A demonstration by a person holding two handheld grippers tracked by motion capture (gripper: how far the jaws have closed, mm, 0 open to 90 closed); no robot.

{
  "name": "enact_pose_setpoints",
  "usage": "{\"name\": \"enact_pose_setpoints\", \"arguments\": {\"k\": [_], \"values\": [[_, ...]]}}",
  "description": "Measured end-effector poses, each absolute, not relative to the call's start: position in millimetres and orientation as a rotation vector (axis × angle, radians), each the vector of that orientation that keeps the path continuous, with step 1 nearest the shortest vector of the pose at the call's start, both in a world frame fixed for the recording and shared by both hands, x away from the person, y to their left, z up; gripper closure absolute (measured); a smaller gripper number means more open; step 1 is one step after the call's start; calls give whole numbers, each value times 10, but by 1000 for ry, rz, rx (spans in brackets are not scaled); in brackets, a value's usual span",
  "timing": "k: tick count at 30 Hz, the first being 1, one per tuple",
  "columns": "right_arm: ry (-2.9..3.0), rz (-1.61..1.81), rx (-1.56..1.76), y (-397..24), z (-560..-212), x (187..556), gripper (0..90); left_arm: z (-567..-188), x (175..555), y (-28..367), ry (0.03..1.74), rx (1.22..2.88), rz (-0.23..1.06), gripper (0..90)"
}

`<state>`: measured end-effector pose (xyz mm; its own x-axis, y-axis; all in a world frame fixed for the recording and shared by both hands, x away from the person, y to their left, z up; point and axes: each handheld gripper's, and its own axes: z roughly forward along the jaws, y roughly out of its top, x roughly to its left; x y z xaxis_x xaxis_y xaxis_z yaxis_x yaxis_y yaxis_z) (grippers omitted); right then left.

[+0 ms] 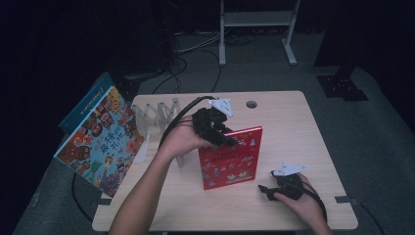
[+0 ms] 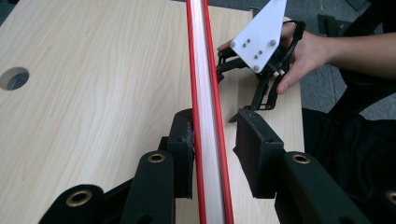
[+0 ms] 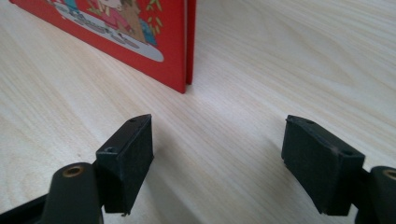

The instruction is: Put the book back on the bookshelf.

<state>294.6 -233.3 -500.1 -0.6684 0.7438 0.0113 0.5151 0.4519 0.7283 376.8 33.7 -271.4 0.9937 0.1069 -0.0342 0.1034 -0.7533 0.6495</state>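
Observation:
A red picture book [image 1: 230, 159] stands upright on the wooden table [image 1: 293, 132]. My left gripper [image 1: 226, 139] sits over its top edge from the left. In the left gripper view the book's red-bound edge [image 2: 208, 93] runs between the jaws. One pad [image 2: 184, 140] lies against the cover, while the other pad [image 2: 254, 144] stands off with a gap. My right gripper [image 1: 264, 190] rests low on the table near the book's lower right corner. It is open, with bare wood between its jaws [image 3: 217, 154]. That corner of the book [image 3: 140, 42] rises just ahead.
A large colourful picture book [image 1: 100, 142] leans off the table's left side, with a blue book [image 1: 83, 105] behind it. A white folding rack [image 1: 156, 117] stands at the back left. A cable hole [image 1: 251, 104] is at the far edge. My right gripper [image 2: 252, 105] also appears in the left gripper view.

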Motion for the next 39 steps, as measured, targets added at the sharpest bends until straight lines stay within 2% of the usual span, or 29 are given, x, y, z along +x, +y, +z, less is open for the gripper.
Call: {"name": "enact_pose_setpoints", "arguments": {"k": [14, 19, 30, 39], "values": [[2387, 1035, 1075, -2366, -5004, 2969, 239, -2620, 3841, -62, 117, 2535, 22, 673], [2382, 1037, 1082, -2369, -5008, 2966, 234, -2656, 3841, -134, 122, 2565, 19, 744], [2367, 1057, 1074, -2358, -5029, 2971, 219, -2636, 3755, -147, 136, 2591, -15, 789], [2372, 1056, 1070, -2352, -5035, 2979, 174, -2522, 3671, 119, 190, 2566, 21, 790]]}}
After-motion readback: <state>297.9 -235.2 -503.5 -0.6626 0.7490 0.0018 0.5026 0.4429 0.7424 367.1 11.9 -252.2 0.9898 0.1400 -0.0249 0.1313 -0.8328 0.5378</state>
